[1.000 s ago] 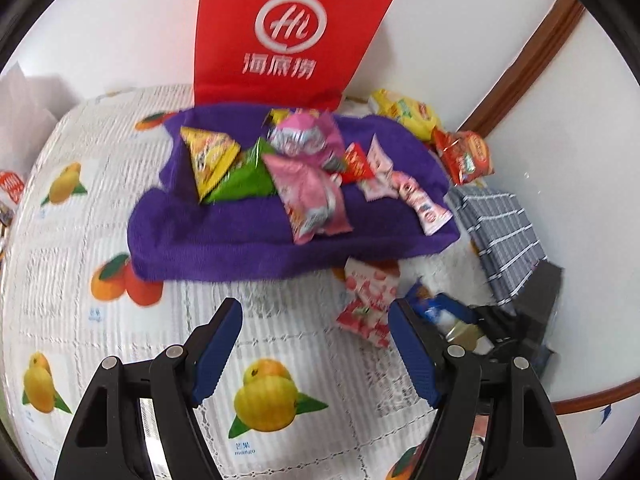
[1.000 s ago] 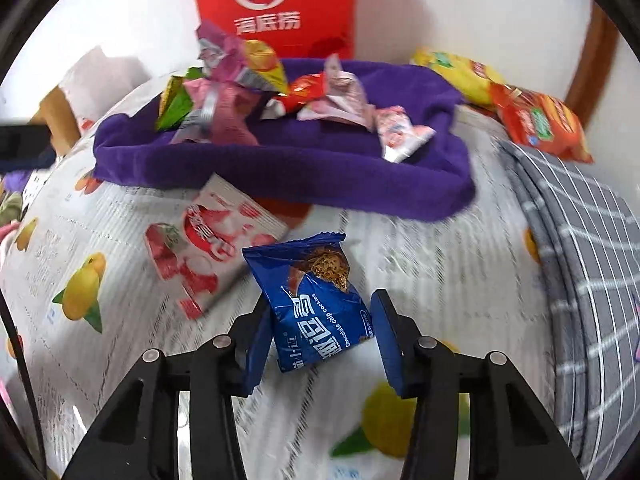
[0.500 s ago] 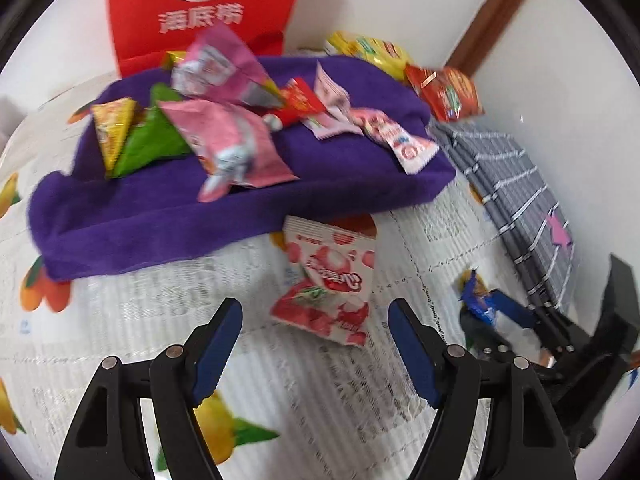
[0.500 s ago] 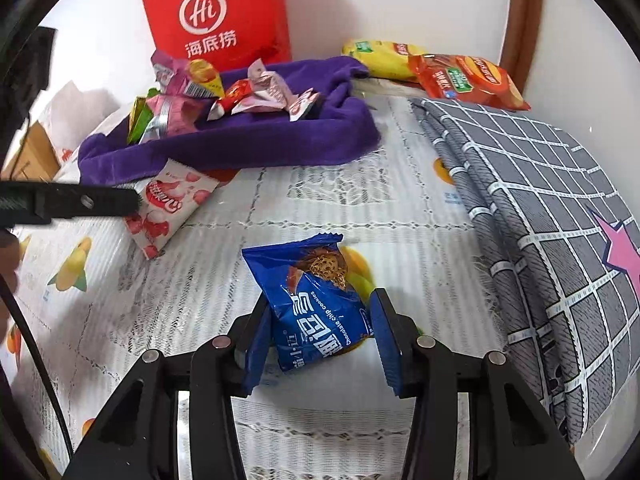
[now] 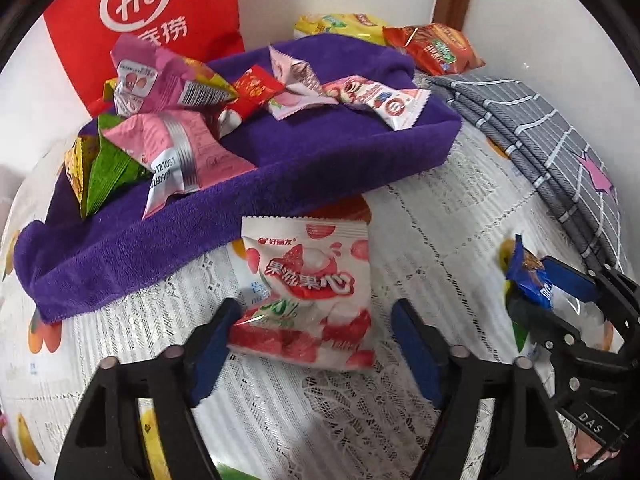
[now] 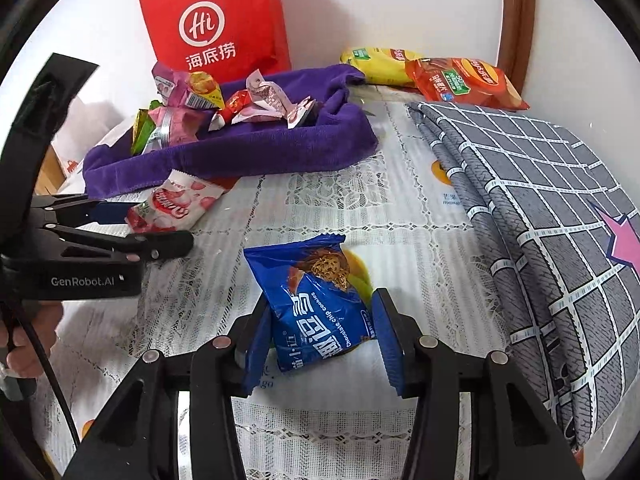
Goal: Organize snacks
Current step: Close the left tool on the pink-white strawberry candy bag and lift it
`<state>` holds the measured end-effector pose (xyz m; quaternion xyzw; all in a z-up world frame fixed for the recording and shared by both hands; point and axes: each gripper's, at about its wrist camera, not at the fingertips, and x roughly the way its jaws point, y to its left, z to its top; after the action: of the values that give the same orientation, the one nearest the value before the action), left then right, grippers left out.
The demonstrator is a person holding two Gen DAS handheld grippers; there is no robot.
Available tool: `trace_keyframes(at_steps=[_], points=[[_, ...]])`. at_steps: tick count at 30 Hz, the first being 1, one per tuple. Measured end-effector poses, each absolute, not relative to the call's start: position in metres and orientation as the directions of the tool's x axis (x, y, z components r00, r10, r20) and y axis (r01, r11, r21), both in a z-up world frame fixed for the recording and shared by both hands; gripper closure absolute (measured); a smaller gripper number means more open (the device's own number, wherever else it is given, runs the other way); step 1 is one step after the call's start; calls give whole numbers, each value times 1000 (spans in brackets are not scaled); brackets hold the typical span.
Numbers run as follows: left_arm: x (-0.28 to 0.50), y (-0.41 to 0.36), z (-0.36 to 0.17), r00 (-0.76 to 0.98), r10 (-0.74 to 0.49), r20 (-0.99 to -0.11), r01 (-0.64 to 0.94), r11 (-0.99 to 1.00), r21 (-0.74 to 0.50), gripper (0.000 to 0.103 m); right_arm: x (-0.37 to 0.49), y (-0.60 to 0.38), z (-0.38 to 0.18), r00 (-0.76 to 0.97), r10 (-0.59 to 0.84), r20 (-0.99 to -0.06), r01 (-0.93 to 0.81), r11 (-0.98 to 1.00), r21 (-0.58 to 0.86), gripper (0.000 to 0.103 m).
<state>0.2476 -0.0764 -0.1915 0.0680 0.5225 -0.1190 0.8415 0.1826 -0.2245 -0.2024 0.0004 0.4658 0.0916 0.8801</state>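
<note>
Left wrist view: left gripper (image 5: pixel 314 334) is closing its jaws around the strawberry candy bag (image 5: pixel 308 292). The left pad touches it, the right pad does not. The bag lies on the lace tablecloth (image 5: pixel 432 248), just in front of the purple towel (image 5: pixel 304 164).
Right wrist view: right gripper (image 6: pixel 320 336) squeezes the blue cookie bag (image 6: pixel 316 304), held over the tablecloth beside the grey checked cloth (image 6: pixel 540 208).

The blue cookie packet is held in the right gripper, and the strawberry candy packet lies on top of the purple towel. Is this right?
Not quite. The strawberry candy packet lies on the tablecloth in front of the purple towel, as the left wrist view shows. The right gripper does hold the blue cookie packet.
</note>
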Motion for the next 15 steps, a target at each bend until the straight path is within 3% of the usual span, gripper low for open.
trace_keyframes(at_steps=[6, 9, 15], points=[[247, -62, -186, 402, -151, -903, 240, 969, -55, 53, 182, -218, -199, 537, 134, -833, -145, 987, 66, 58], [247, -44, -181, 366, -236, -900, 206, 964, -169, 59, 181, -217, -190, 528, 174, -832, -154, 982, 107, 60], [230, -18, -159, 409, -272, -871, 175, 960, -218, 61, 177, -207, -162, 566, 178, -805, -167, 981, 99, 63]])
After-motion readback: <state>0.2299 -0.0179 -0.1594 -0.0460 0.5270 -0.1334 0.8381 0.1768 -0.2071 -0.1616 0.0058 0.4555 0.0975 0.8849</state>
